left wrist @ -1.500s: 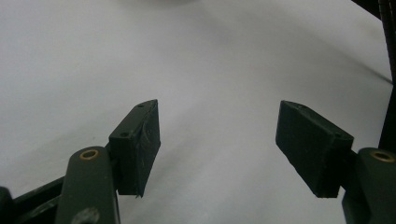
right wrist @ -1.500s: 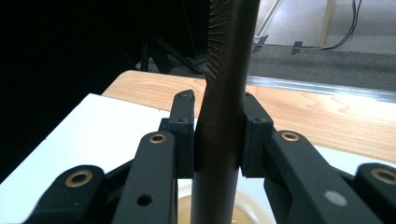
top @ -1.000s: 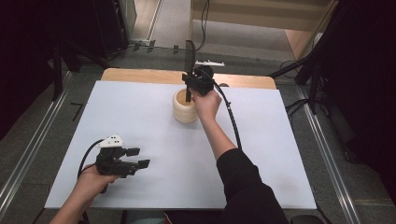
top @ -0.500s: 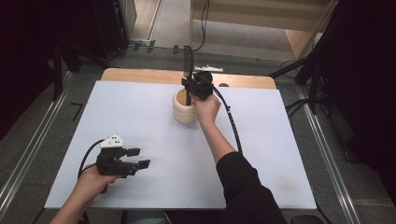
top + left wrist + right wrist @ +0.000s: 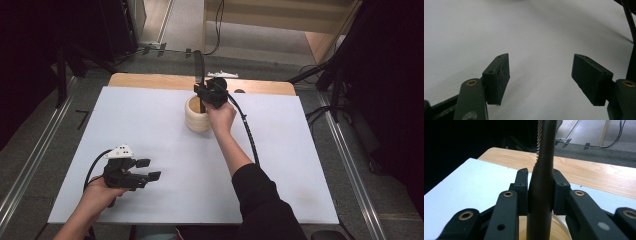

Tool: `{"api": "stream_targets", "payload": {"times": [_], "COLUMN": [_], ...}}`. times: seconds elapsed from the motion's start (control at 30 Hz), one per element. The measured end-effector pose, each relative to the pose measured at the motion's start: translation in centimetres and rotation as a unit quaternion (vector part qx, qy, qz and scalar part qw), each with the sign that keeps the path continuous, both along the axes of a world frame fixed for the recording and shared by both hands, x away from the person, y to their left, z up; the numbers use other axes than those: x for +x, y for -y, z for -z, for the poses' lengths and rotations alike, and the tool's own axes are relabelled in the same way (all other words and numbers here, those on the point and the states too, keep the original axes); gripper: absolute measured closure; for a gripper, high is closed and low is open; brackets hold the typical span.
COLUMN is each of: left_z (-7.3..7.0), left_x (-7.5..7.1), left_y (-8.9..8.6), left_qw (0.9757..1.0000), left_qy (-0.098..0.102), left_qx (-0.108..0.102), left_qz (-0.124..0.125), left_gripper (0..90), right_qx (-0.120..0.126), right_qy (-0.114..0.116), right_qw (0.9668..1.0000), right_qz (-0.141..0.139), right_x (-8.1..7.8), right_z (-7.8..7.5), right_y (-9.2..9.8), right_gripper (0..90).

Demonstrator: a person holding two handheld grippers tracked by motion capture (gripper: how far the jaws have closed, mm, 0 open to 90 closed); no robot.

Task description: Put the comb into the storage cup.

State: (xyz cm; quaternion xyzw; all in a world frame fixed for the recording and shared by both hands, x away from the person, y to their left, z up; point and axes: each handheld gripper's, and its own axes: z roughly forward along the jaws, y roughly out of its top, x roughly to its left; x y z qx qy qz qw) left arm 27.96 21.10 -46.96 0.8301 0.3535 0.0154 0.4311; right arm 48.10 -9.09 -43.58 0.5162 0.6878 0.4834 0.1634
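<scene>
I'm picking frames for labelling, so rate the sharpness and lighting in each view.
High view: evenly lit white table, dark surroundings, slightly soft. Left gripper view: the left gripper throws soft shadows on the bare surface; its pads are fairly sharp. Right gripper view: the right gripper clamps a dark comb-like tool, slightly blurred this close, left background black.

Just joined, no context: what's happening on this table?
A person works with a hand-held gripper in each hand. The right hand-held gripper is clamped on a dark comb, held upright over a cream cup at the far side of the white mat, its lower end at the cup's opening. The left hand-held gripper rests open near the front edge, with nothing between its jaws.
</scene>
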Motion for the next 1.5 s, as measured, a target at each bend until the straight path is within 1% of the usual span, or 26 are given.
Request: {"api": "stream_targets", "payload": {"times": [0.2,0.37,0.43,0.47,0.53,0.57,0.63,0.73,0.77,0.8,0.83,0.9,0.97,1.03,1.13,1.17,1.23,1.3,1.4,1.5], "left_z": [0.0,0.0,0.0,0.0,0.0,0.0,0.0,0.0,0.0,0.0,0.0,0.0,0.1,0.0,0.0,0.0,0.0,0.0,0.1,0.1], "left_x": [0.0,0.0,0.0,0.0,0.0,0.0,0.0,0.0,0.0,0.0,0.0,0.0,0.0,0.0,0.0,0.0,0.0,0.0,0.1,0.1], "left_y": [0.0,-0.1,-0.1,0.0,0.0,0.0,0.0,0.0,0.0,0.0,0.0,0.0,0.0,0.0,-0.1,-0.1,0.0,0.0,-0.1,-0.1], "left_qw": [1.0,1.0,1.0,1.0,1.0,1.0,1.0,1.0,1.0,1.0,1.0,1.0,1.0,1.0,1.0,1.0,1.0,1.0,1.0,1.0], "left_qy": [0.002,0.002,0.002,0.002,0.002,0.003,0.002,0.002,0.001,0.001,0.001,0.0,0.0,0.0,0.002,0.001,0.0,0.0,0.0,0.0], "left_qx": [0.001,0.001,0.002,0.002,0.002,0.002,0.001,0.001,0.001,0.0,0.0,0.0,0.002,0.002,0.0,0.002,0.002,0.002,0.0,0.002], "left_qz": [0.0,0.0,0.001,0.0,0.001,0.001,-0.001,0.0,0.0,0.0,0.0,0.0,0.001,-0.001,-0.002,-0.003,-0.001,-0.002,-0.003,-0.003], "left_gripper": [31.6,31.6,31.6,31.6,31.6,31.6,31.7,31.6,31.6,31.6,31.6,31.6,31.6,31.6,31.6,31.6,31.6,31.6,31.6,31.6], "right_qx": [-0.004,-0.006,-0.009,-0.016,-0.02,-0.022,-0.016,-0.028,-0.028,-0.024,-0.021,-0.032,-0.037,-0.035,-0.032,-0.031,-0.034,-0.029,-0.024,-0.029], "right_qy": [0.0,0.004,0.006,0.012,0.017,0.017,0.013,0.017,0.014,0.008,0.007,0.002,-0.002,-0.003,-0.006,-0.008,-0.013,-0.026,-0.028,-0.032], "right_qw": [1.0,1.0,0.9999,0.9998,0.9996,0.9996,0.9997,0.9994,0.9994,0.9995,0.9995,0.9992,0.9989,0.999,0.9991,0.9991,0.9989,0.9986,0.9986,0.9981], "right_qz": [-0.003,-0.004,-0.005,-0.006,-0.007,-0.005,-0.011,-0.014,-0.014,-0.019,-0.02,-0.026,-0.029,-0.027,-0.027,-0.029,-0.029,-0.034,-0.039,-0.045], "right_x": [-0.1,-0.2,-0.3,-0.3,-0.4,-0.4,-0.3,-0.4,-0.4,-0.4,-0.4,-0.4,-0.5,-0.6,-0.8,-0.9,-1.0,-1.1,-1.4,-1.7], "right_z": [0.0,0.0,-0.1,-0.1,-0.1,-0.2,0.0,0.3,0.4,0.6,0.6,0.7,0.7,0.7,0.7,0.6,0.6,0.6,0.6,0.5], "right_y": [0.0,0.0,0.0,0.0,0.0,0.0,0.1,0.1,0.2,0.3,0.3,0.3,0.4,0.6,0.9,1.1,1.3,1.7,2.2,2.5], "right_gripper": [69.3,69.2,69.3,69.3,69.3,69.2,69.2,69.1,68.8,66.7,60.8,52.6,52.0,50.5,43.2,43.0,37.9,36.3,35.2,34.2]}}
